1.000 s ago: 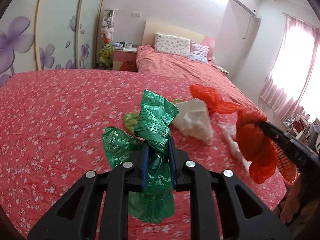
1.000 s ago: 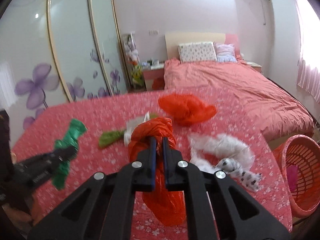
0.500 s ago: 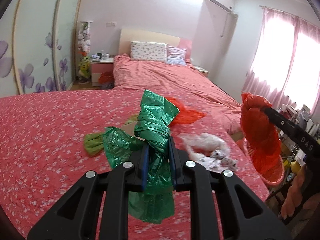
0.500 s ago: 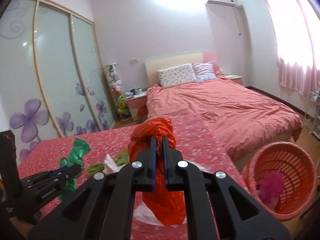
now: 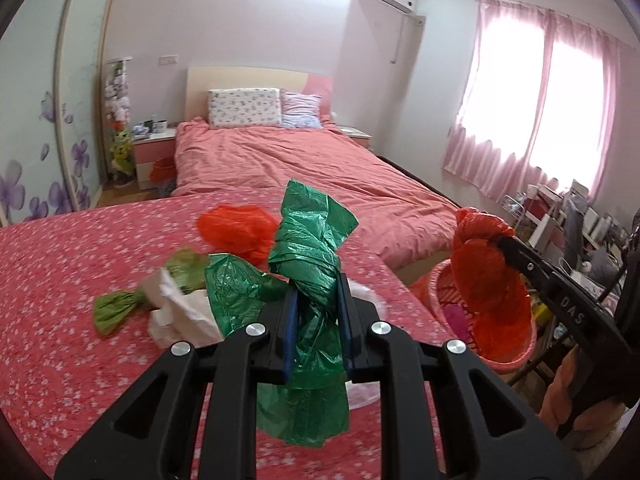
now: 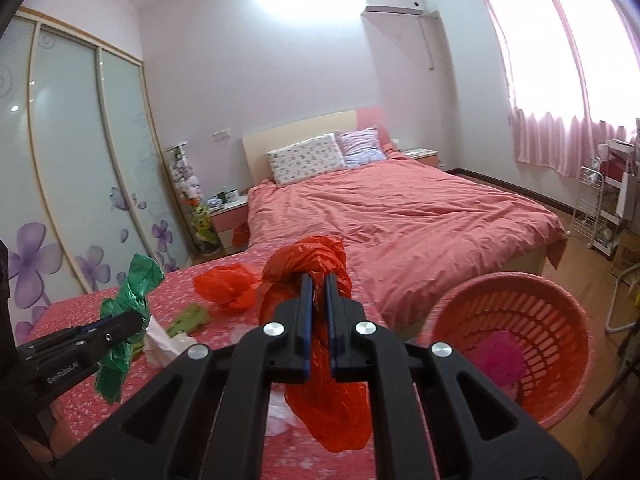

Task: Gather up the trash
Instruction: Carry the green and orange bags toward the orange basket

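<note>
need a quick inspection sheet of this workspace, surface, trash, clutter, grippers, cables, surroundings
surface: red flowered cover, trash lying on it.
job's things: green bag and red bag both held; pink basket on the floor to the right, something pink inside.
clutter: loose red bag, olive green bag and white tissue left on the cover.
grippers: left gripper shut on the green bag; right gripper shut on the red bag.
cables: nothing seen.
surroundings: bed, wardrobe doors, curtained window.
</note>
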A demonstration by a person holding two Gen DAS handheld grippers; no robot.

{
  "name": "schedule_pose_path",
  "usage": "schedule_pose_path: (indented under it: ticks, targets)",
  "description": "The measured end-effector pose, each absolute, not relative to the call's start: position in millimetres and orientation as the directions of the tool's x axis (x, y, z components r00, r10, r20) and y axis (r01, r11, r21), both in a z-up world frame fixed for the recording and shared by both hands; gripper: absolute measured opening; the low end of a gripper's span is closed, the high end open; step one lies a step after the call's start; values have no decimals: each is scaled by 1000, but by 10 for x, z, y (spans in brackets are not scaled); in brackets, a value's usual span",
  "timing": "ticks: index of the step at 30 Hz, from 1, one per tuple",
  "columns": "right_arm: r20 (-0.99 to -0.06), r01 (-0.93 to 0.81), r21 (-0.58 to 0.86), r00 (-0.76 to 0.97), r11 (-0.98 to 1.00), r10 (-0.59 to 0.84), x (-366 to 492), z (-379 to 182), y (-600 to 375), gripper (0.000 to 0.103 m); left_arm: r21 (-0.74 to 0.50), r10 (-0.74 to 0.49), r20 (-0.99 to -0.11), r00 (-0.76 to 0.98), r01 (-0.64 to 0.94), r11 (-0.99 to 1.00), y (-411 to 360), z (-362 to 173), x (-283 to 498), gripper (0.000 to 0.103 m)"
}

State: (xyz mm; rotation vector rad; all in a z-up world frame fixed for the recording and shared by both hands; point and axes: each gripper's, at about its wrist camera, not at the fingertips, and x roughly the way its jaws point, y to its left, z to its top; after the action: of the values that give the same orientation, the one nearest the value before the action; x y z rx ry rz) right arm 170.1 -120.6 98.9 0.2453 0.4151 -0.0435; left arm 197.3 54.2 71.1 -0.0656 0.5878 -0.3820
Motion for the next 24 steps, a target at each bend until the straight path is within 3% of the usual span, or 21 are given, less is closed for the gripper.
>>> schedule_pose_path:
  ticks: [24]
  targets:
    - [-445, 338, 251, 873, 907, -202, 1482, 570, -2544, 7, -205, -566, -560, 605, 561, 802, -898, 515, 2071, 18]
